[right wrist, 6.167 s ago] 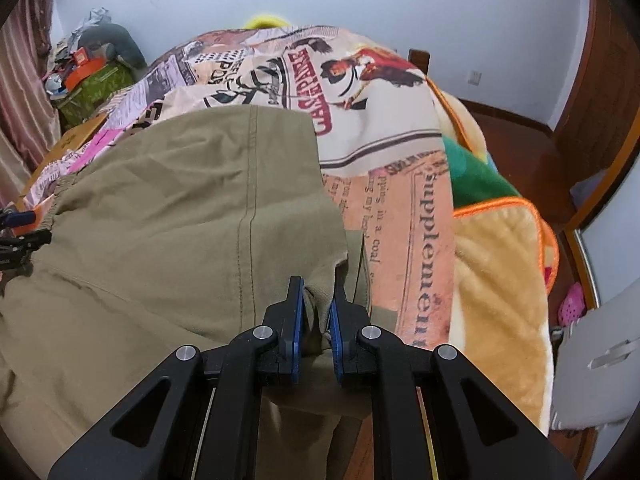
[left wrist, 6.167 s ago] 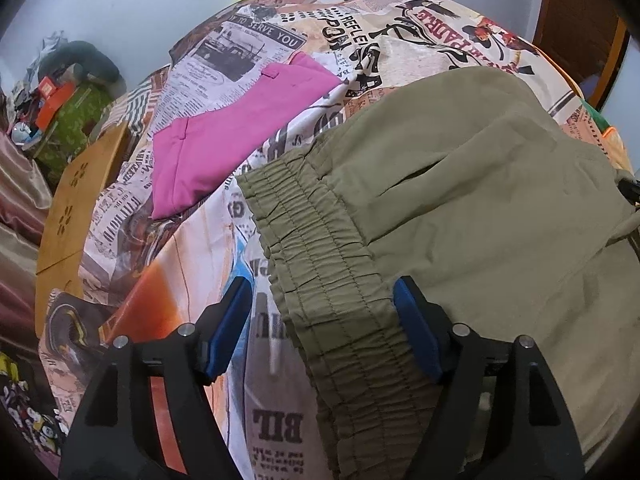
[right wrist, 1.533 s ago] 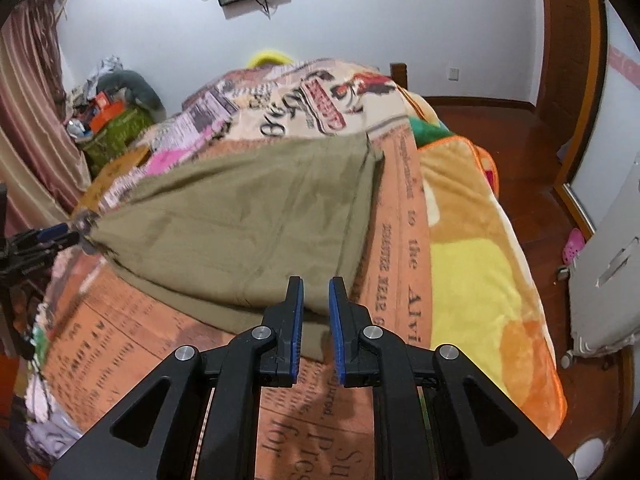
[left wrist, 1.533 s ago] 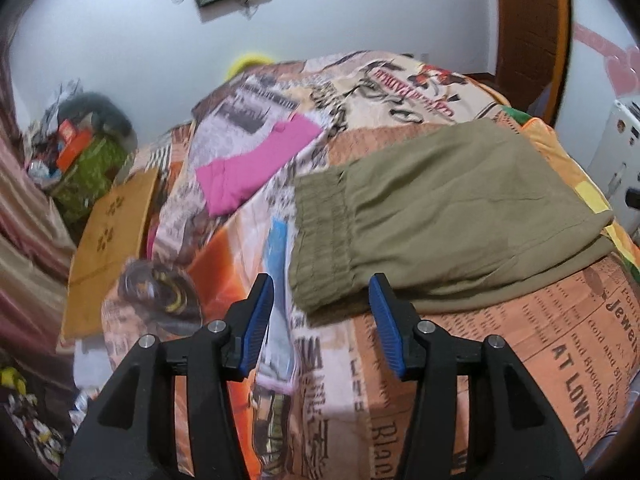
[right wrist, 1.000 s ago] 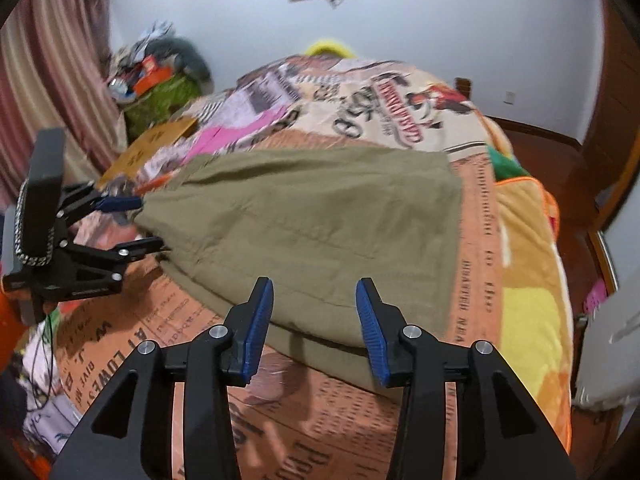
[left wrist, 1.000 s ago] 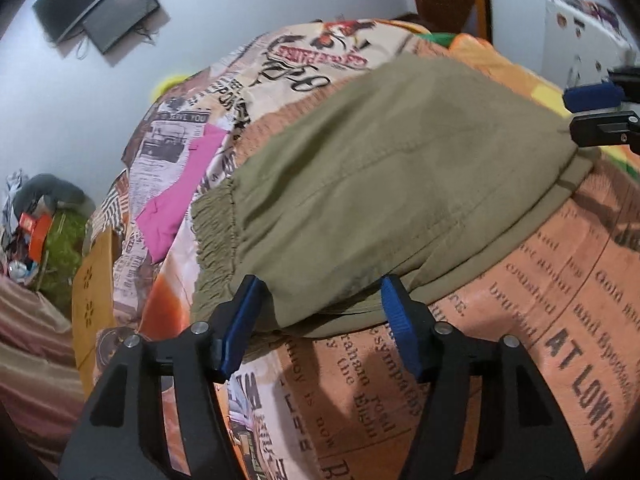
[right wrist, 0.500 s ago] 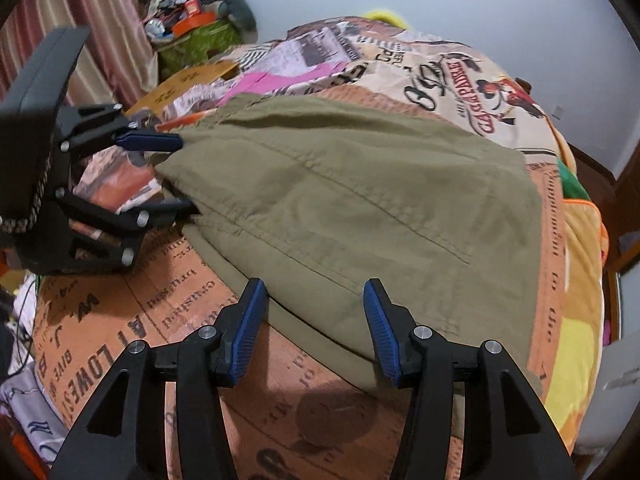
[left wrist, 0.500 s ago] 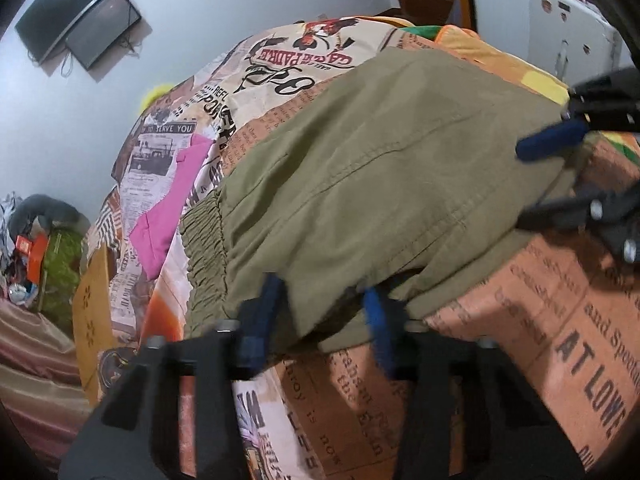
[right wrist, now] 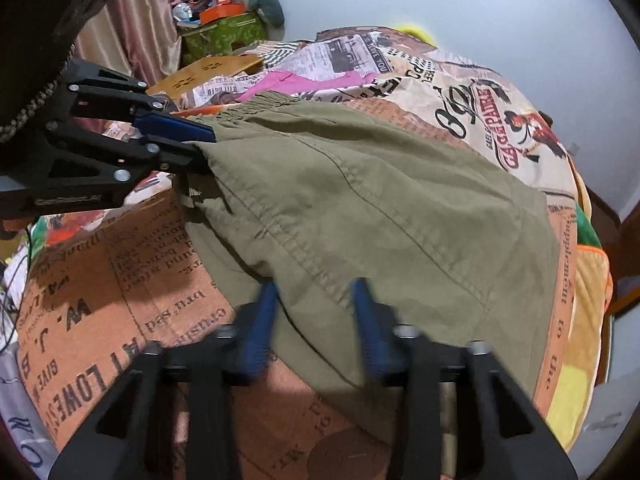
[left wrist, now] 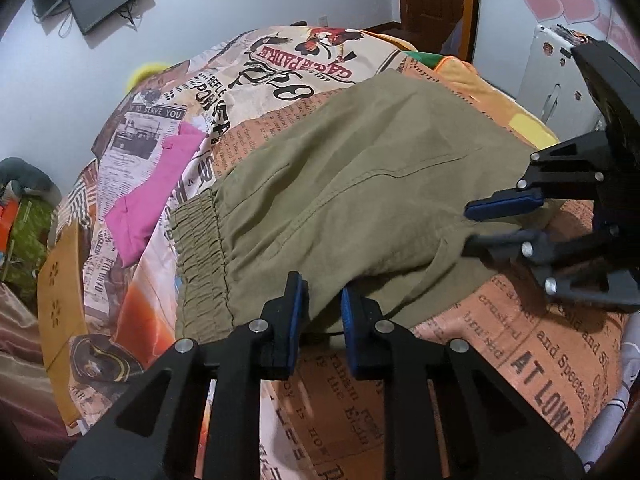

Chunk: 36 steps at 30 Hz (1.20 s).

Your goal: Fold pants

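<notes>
Olive pants (left wrist: 360, 184) lie folded on the newspaper-print bedspread (left wrist: 520, 340), with the elastic waistband (left wrist: 200, 240) at the left. My left gripper (left wrist: 324, 312) is closing and pinches the near edge of the pants beside the waistband. The right wrist view shows the left gripper (right wrist: 200, 148) clamped on that same corner. My right gripper (right wrist: 314, 320) is blurred, its jaws closing. The near folded edge of the pants (right wrist: 380, 208) lies between pads that still stand apart. From the left wrist, the right gripper (left wrist: 468, 228) straddles the far right end of that edge.
A pink garment (left wrist: 152, 192) lies on the bed beyond the waistband. A wooden board (left wrist: 60, 280) and a cluttered green box (right wrist: 220, 36) stand at the bed's left side. To the right are a white cabinet (left wrist: 552, 80) and a wooden door (left wrist: 436, 0).
The left jaws have narrowed from wide apart onto the pants' edge, which has risen a little. The right gripper's jaws have drawn closer together around the other end of that edge.
</notes>
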Tool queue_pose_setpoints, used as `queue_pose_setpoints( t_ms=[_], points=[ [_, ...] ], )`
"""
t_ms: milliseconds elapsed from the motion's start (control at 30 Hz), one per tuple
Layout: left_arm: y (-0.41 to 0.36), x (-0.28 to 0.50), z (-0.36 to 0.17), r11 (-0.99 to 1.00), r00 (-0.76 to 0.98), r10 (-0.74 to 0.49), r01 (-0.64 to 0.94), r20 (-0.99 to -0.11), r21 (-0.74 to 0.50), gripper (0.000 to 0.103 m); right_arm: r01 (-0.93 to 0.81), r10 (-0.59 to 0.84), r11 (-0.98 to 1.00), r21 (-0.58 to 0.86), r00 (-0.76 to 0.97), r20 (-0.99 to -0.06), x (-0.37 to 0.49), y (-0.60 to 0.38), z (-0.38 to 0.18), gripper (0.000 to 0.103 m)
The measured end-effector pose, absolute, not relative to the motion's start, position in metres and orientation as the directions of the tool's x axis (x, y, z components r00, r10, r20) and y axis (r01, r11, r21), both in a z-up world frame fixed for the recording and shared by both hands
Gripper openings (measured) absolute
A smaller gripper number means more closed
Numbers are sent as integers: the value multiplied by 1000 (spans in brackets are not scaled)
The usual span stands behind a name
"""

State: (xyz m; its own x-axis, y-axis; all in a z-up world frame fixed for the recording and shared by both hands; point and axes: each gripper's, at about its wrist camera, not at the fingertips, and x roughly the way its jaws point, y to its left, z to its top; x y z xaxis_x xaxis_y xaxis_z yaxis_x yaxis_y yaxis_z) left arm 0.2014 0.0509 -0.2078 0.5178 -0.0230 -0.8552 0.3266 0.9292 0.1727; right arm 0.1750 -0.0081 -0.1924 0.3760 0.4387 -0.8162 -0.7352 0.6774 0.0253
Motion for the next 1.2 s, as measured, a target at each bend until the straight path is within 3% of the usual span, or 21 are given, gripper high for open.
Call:
queue_pose_setpoints(
  t_ms=[100,200,233,267,333,367,533,600,733,833,1067,1200],
  points=[
    [49,192,-203,924,536,-29,336,-844,181,19,-738,454,674,26,387,-802,174,-9,-188,9],
    [46,185,-197,920,552,-43,346,-833,182,24,-732,480,679,60,380,-791,173,-12,-183,7],
    [44,183,-195,918,558,-50,353,-828,182,35,-728,490,681,79,374,-787,173,-14,-182,7],
    [41,181,-194,915,564,-52,358,-824,187,54,-725,497,683,90,371,-785,173,-14,-181,7],
    [34,177,-192,907,599,-36,356,-800,226,76,-718,511,686,115,364,-779,174,-18,-178,7],
    [31,176,-191,904,610,-27,353,-792,241,78,-716,516,687,123,362,-776,173,-18,-176,7],
    [19,179,-203,892,586,-14,373,-810,254,78,-716,529,684,141,354,-771,169,-21,-172,6],
    [16,181,-209,890,578,-1,372,-816,262,69,-717,532,682,148,346,-773,167,-22,-173,5],
    [17,184,-220,903,551,10,353,-834,244,42,-712,534,680,173,319,-783,163,-23,-180,4],
    [22,186,-226,914,548,34,320,-836,248,30,-701,519,689,183,301,-800,164,-24,-188,4],
    [41,188,-209,942,558,18,268,-830,200,30,-674,513,716,180,334,-791,161,-34,-173,4],
    [65,196,-185,973,584,-10,195,-812,127,31,-615,509,763,199,383,-771,171,-55,-161,17]
  ],
)
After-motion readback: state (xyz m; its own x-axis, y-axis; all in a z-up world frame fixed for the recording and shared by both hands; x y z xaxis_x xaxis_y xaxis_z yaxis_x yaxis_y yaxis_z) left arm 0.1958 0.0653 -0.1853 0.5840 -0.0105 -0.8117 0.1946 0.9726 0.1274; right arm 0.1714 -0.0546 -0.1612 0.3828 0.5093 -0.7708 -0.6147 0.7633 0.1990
